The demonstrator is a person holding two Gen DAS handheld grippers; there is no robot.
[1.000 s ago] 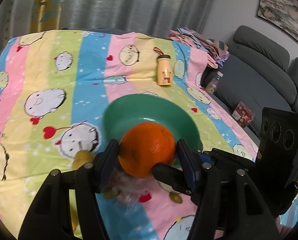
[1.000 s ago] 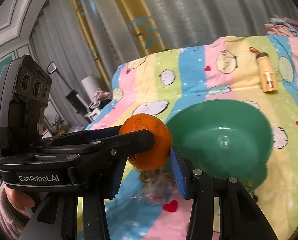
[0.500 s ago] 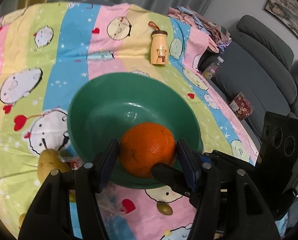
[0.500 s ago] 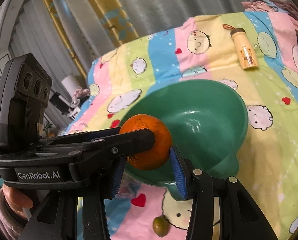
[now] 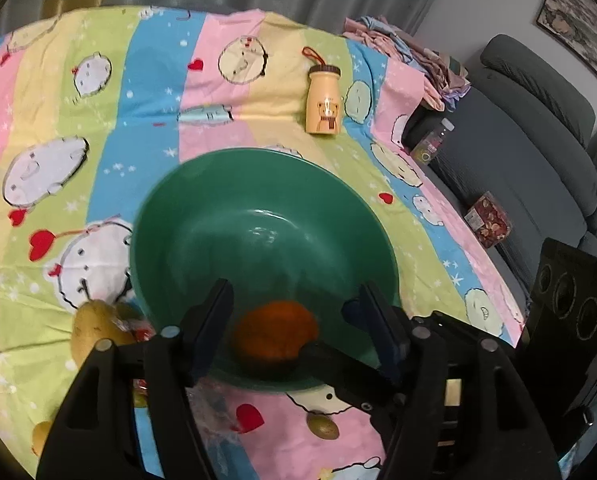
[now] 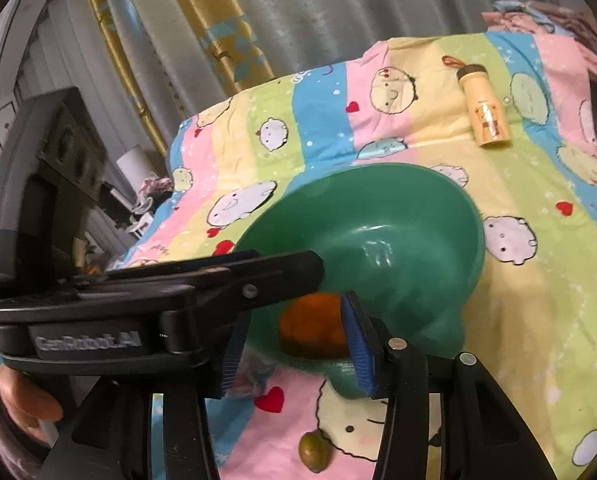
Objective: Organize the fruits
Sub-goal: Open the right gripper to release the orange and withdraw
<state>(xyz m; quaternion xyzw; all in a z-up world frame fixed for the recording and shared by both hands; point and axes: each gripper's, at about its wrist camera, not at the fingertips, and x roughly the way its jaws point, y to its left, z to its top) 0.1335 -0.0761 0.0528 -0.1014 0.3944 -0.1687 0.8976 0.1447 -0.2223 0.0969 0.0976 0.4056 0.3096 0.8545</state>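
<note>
The left gripper (image 5: 292,328) was opening, its jaws clear of the blurred round orange (image 5: 275,336) inside the green plastic bowl (image 5: 202,216). The right gripper (image 6: 294,344) was spreading slightly around the same fruit. A yellow pear (image 5: 92,330) lay at the bowl's eight o'clock, a cream bear-print bottle (image 5: 323,102) at one o'clock.

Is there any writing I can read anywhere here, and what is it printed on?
"GenRobot.AI", a little blurred: on the side of the left claw, seen from the right wrist.
The small box on the sofa: print too small to read.
The yellow bottle: only a bear picture, no words.
</note>
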